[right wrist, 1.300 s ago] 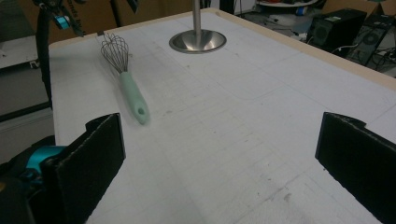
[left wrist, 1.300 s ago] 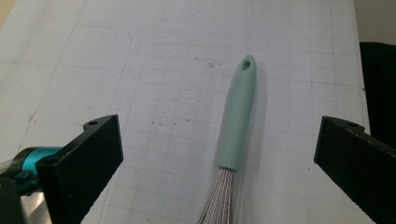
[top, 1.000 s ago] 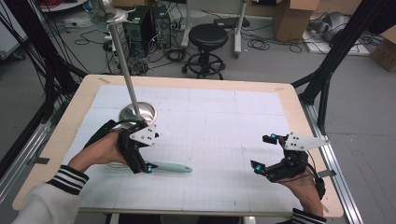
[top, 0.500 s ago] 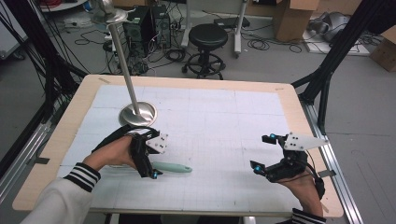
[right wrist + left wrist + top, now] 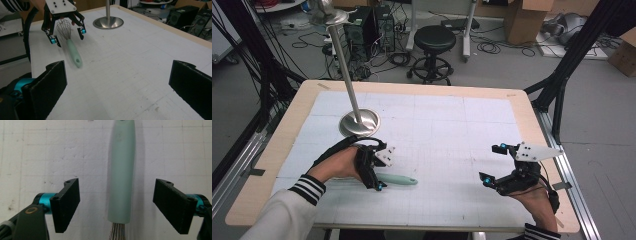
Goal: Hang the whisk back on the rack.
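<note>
Where the white gridded table [image 5: 447,135] spreads under the high view, a metal stand [image 5: 359,121] with a round base rises near its far left. A whisk [image 5: 398,179] with a pale green handle lies flat near the front left. The left gripper [image 5: 379,169] straddles the handle just above the wires, its jaws having just been closing but with clear gaps on both sides. The right gripper [image 5: 493,164], well apart at the front right, has its jaws wide with nothing between them.
</note>
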